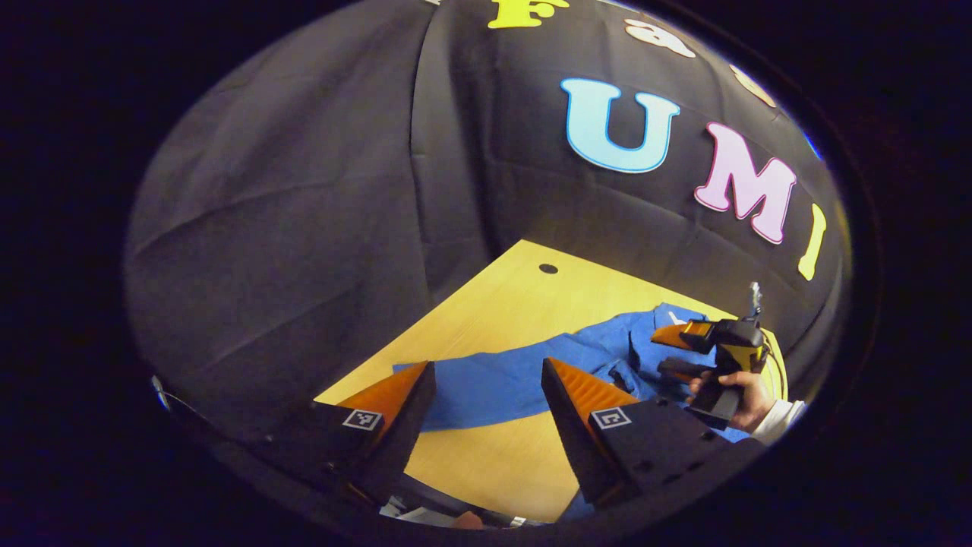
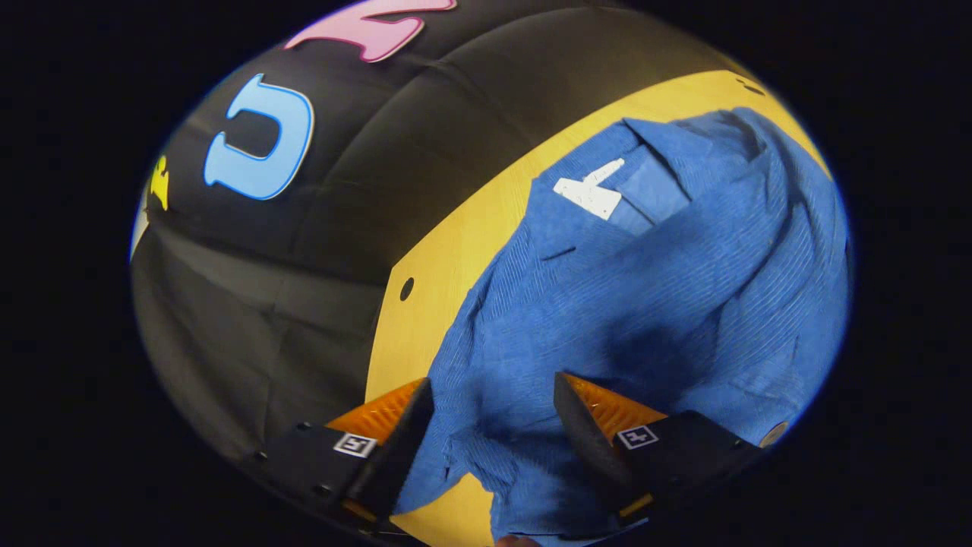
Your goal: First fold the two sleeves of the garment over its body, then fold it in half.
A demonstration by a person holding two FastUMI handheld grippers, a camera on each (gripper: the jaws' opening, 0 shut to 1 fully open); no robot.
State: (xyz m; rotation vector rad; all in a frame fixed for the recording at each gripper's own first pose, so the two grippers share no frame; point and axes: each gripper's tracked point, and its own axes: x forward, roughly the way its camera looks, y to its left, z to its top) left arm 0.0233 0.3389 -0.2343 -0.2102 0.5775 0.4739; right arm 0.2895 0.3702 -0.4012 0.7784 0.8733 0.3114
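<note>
Black cloth forms the booth wall behind a yellow wooden table, which has a small dark round hole near its far edge.

Left gripper view:
- The left gripper is raised above the table, and its two fingers stand wide apart with nothing between them.
- A blue garment lies on the table ahead of the fingers. One long flat strip of it, apparently a sleeve, reaches toward the left side of the picture and lies flat on the wood.
- The bulk of the garment is bunched toward the right side of the picture.
- The right gripper is farther off, over the bunched part of the garment, held by a hand with a white cuff at the wrist. Whether its fingers touch the cloth cannot be told from here.
- Bare table surface lies between the left gripper's fingers and the near edge of the garment.

Right gripper view:
- The right gripper is close over the garment, and its jaws stand apart. Blue cloth spans the gap between the fingers, but neither finger presses on it visibly.
- The garment is ribbed in texture and rumpled, with deep folds running away toward the far right of the picture.
- A white label shows inside the collar area, near the table's far edge.
- The table is bare to the left of the garment, where the round hole lies close to the edge beside the booth wall.
- A small strip of wood shows below the cloth, between the fingers.
</note>
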